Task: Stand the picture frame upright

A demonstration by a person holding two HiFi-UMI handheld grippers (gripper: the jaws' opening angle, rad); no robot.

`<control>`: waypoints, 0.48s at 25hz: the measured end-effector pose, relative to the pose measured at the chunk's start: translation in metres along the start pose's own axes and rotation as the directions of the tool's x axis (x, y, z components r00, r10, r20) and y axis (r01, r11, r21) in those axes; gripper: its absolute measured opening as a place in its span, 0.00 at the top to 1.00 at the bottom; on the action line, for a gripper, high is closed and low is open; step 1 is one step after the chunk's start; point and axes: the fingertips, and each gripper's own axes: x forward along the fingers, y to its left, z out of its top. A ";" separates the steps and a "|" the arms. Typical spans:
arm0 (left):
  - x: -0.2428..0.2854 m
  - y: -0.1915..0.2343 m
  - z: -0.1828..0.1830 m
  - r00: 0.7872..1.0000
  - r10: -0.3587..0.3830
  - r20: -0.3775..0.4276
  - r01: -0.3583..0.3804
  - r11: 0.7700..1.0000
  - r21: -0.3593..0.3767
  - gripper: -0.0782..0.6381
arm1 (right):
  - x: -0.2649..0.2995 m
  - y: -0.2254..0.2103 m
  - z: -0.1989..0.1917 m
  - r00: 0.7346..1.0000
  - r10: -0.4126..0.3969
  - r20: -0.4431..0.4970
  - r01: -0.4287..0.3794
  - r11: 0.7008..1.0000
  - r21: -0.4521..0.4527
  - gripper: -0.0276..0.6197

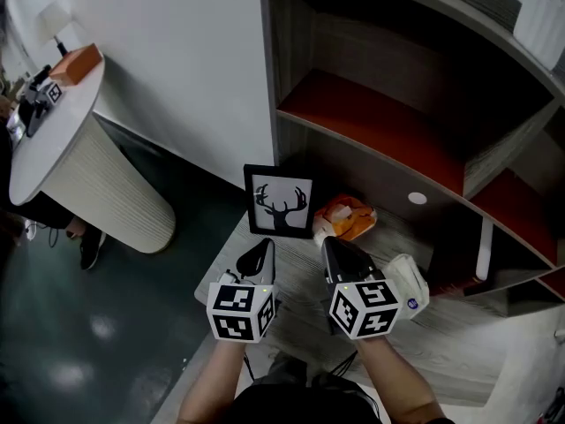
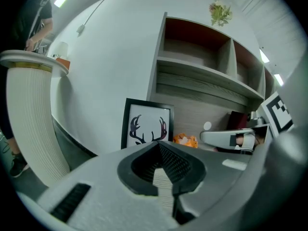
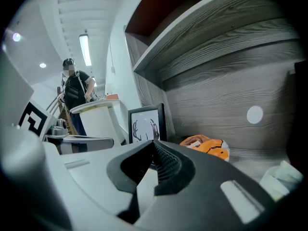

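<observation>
A black picture frame (image 1: 281,201) with a deer-antler print stands upright at the back of the grey wooden surface (image 1: 441,325), leaning toward the wall. It also shows in the left gripper view (image 2: 147,124) and the right gripper view (image 3: 146,123). My left gripper (image 1: 263,253) is shut and empty, a short way in front of the frame. Beside it my right gripper (image 1: 338,247) is shut and empty too, pulled back from the frame.
An orange soft toy (image 1: 346,217) lies right of the frame. A white object (image 1: 408,281) rests by my right hand. Shelves with red boards (image 1: 380,131) rise above. A round white table (image 1: 53,122) stands at left, with a person (image 3: 74,93) beyond it.
</observation>
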 end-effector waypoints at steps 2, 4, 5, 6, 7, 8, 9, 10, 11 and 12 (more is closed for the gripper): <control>-0.005 -0.006 -0.001 1.000 -0.009 -0.001 0.009 1.000 -0.001 0.89 | -0.006 0.002 0.000 1.000 0.004 -0.001 -0.004 1.000 -0.005 0.96; -0.010 -0.012 -0.003 1.000 -0.016 -0.005 0.016 1.000 0.003 0.89 | -0.013 0.004 -0.001 1.000 0.008 -0.003 -0.008 1.000 -0.009 0.96; -0.012 -0.016 -0.004 1.000 -0.020 -0.007 0.020 1.000 0.007 0.89 | -0.016 0.005 -0.002 1.000 0.010 -0.004 -0.010 1.000 -0.011 0.96; -0.014 -0.019 -0.005 1.000 -0.025 -0.010 0.025 1.000 0.011 0.89 | -0.019 0.006 -0.003 1.000 0.012 -0.005 -0.012 1.000 -0.012 0.96; -0.017 -0.023 -0.006 0.999 -0.030 -0.011 0.030 0.999 0.013 0.89 | -0.022 0.007 -0.005 1.000 0.014 -0.006 -0.014 1.000 -0.013 0.96; -0.019 -0.026 -0.007 0.999 -0.034 -0.012 0.034 0.999 0.016 0.89 | -0.025 0.008 -0.006 1.000 0.016 -0.007 -0.016 1.000 -0.012 0.96; -0.021 -0.030 -0.007 0.999 -0.038 -0.012 0.038 0.999 0.018 0.89 | -0.028 0.009 -0.007 1.000 0.019 -0.007 -0.019 1.000 -0.011 0.96; -0.024 -0.033 -0.007 0.999 -0.042 -0.011 0.042 0.999 0.022 0.89 | -0.031 0.010 -0.007 1.000 0.021 -0.007 -0.021 1.000 -0.010 0.96; -0.026 -0.036 -0.007 0.999 -0.046 -0.010 0.047 0.999 0.026 0.89 | -0.034 0.011 -0.008 1.000 0.022 -0.006 -0.022 1.000 -0.008 0.96; -0.028 -0.040 -0.007 0.999 -0.052 -0.008 0.052 0.998 0.030 0.89 | -0.037 0.012 -0.009 1.000 0.023 -0.005 -0.023 1.000 -0.007 0.96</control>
